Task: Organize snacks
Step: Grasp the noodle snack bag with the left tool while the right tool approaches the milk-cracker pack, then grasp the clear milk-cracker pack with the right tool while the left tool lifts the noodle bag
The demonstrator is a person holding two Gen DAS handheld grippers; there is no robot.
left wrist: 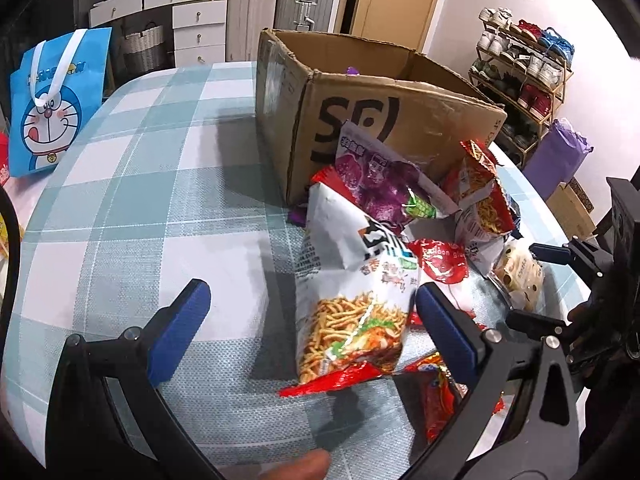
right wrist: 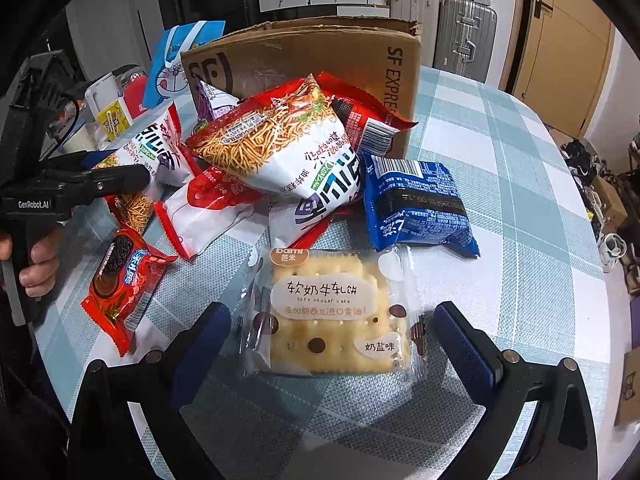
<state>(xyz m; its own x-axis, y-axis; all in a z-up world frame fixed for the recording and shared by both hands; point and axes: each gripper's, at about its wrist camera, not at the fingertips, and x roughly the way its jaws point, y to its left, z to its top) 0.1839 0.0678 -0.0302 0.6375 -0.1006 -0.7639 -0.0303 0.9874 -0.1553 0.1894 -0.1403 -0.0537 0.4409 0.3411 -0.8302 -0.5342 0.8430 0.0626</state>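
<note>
On the checked surface (right wrist: 500, 168), a heap of snack packets lay against the near wall of the cardboard box (right wrist: 320, 52), which stood with its top flaps open. The right tongs (right wrist: 332, 344) were spread wide, their blue pads on either side of the nougat cracker pack (right wrist: 328, 312), which lay flat at the front of the heap; whether the pads touched its clear wrapper could not be told. The left tongs (left wrist: 308, 320) were also wide, with the noodle snack bag (left wrist: 352, 312) between them, its lower end lifted a little off the cloth and leaning against the right-hand pad.

Several things looked liable to go wrong. The cracker pack's wrapper seemed loose and glossy, so pads closing on its edges alone would probably crumple the film and let the crackers slide out, or crack them if squeezed hard. The noodle bag appeared puffed with air and might squirt sideways from a pinch. Packets overlapped: the larger noodle bag (right wrist: 280, 152) rested across the red-and-white pack (right wrist: 200, 208) and near the blue packet (right wrist: 420, 204), so lifting one would likely drag or topple its neighbours, perhaps pushing the red cookie pack (right wrist: 124, 280) towards the edge. Both tools worked close together and could collide.
</note>
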